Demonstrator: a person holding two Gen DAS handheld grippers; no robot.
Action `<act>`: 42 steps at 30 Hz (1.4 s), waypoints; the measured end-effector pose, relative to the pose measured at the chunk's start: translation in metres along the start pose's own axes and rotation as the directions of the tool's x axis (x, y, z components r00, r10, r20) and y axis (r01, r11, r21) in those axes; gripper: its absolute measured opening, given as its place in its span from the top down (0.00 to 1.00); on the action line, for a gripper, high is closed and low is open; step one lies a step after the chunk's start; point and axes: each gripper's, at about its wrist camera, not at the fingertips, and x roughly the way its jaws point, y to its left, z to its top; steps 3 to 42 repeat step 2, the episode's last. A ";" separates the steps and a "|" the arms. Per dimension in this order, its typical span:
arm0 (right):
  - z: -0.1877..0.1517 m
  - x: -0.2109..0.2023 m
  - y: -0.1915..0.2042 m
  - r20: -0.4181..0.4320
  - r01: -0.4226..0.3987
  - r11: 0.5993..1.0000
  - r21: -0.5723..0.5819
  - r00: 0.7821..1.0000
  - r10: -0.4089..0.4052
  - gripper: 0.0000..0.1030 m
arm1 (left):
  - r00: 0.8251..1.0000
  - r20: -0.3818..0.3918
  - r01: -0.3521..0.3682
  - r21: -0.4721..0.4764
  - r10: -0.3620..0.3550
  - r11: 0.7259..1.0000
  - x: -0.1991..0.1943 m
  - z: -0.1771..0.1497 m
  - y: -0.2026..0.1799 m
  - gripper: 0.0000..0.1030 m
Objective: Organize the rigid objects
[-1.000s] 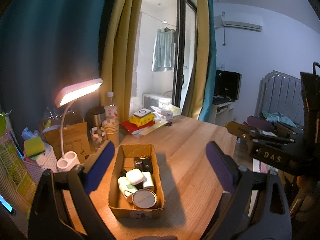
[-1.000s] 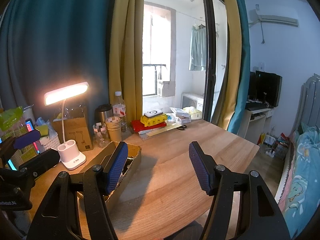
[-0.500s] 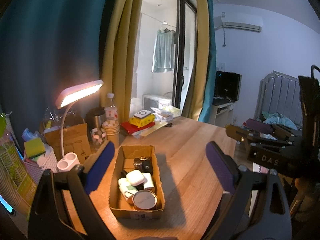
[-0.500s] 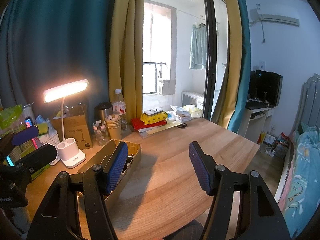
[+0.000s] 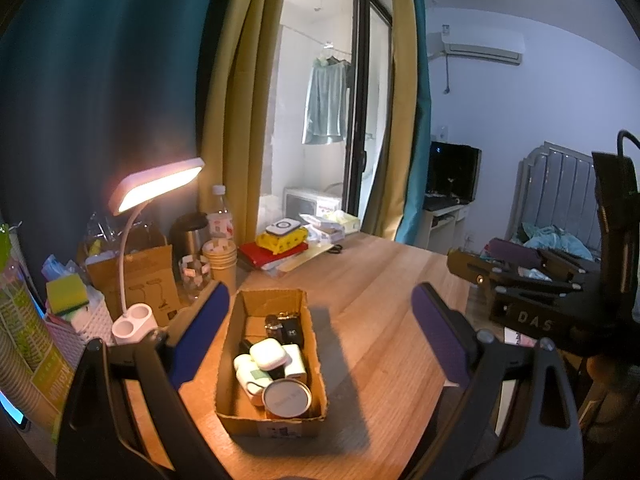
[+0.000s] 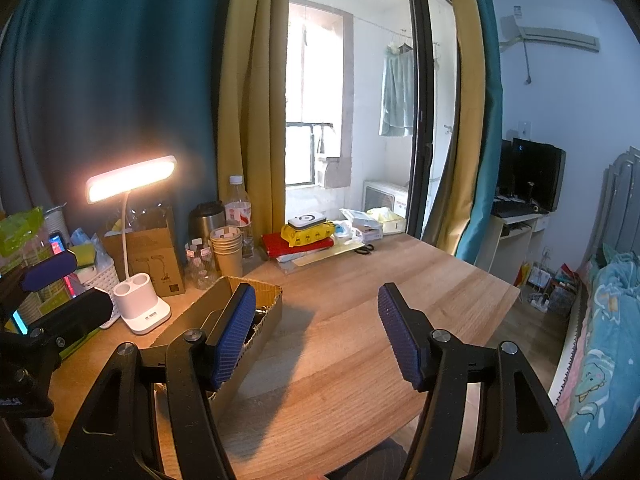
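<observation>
An open cardboard box point(image 5: 304, 312) sits on the wooden table point(image 5: 372, 280). Inside it lie a white earbud case point(image 5: 269, 354), small white boxes, a dark gadget point(image 5: 282, 326) and a round tin with a grey lid point(image 5: 286, 397). My left gripper point(image 5: 320, 332) hovers open above the box, nothing between its blue pads. In the right wrist view the same box point(image 6: 269, 314) lies left of my right gripper point(image 6: 318, 328), which is open and holds nothing over the bare table point(image 6: 344, 300). The right gripper's body point(image 5: 536, 308) shows at the right of the left wrist view.
A lit white desk lamp point(image 6: 132, 178) stands left of the box, with a brown paper bag point(image 6: 154, 252), paper cups point(image 6: 227, 248), a steel flask and a water bottle behind. A red and yellow stack point(image 6: 306, 236) and scissors lie at the far edge. The table's edge drops at right.
</observation>
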 end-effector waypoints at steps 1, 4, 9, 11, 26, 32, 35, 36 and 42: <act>-0.001 -0.001 0.000 0.000 -0.001 1.000 0.001 1.000 0.001 0.35 | 1.000 0.001 0.000 0.001 0.000 1.000 -0.001 -0.001 -0.002 0.09; -0.001 -0.001 0.000 0.000 -0.001 1.000 0.001 1.000 0.001 0.35 | 1.000 -0.001 -0.003 0.001 0.003 1.000 0.001 -0.001 -0.003 0.09; -0.001 -0.001 0.000 0.000 -0.001 1.000 0.001 1.000 0.001 0.35 | 1.000 -0.001 -0.003 0.001 0.003 1.000 0.001 -0.001 -0.003 0.09; -0.001 -0.001 0.000 0.000 -0.001 1.000 0.001 1.000 0.001 0.35 | 1.000 -0.001 -0.003 0.001 0.003 1.000 0.001 -0.001 -0.003 0.09; -0.001 -0.001 0.000 0.000 -0.001 1.000 0.001 1.000 0.001 0.35 | 1.000 -0.001 -0.003 0.001 0.003 1.000 0.001 -0.001 -0.003 0.09; -0.001 -0.001 0.000 0.000 -0.001 1.000 0.001 1.000 0.001 0.35 | 1.000 -0.001 -0.003 0.001 0.003 1.000 0.001 -0.001 -0.003 0.09; -0.001 -0.001 0.000 0.000 -0.001 1.000 0.001 1.000 0.001 0.35 | 1.000 -0.001 -0.003 0.001 0.003 1.000 0.001 -0.001 -0.003 0.09; -0.001 -0.001 0.000 0.000 -0.001 1.000 0.001 1.000 0.001 0.35 | 1.000 -0.001 -0.003 0.001 0.003 1.000 0.001 -0.001 -0.003 0.09; -0.001 -0.001 0.000 0.000 -0.001 1.000 0.001 1.000 0.001 0.35 | 1.000 -0.001 -0.003 0.001 0.003 1.000 0.001 -0.001 -0.003 0.09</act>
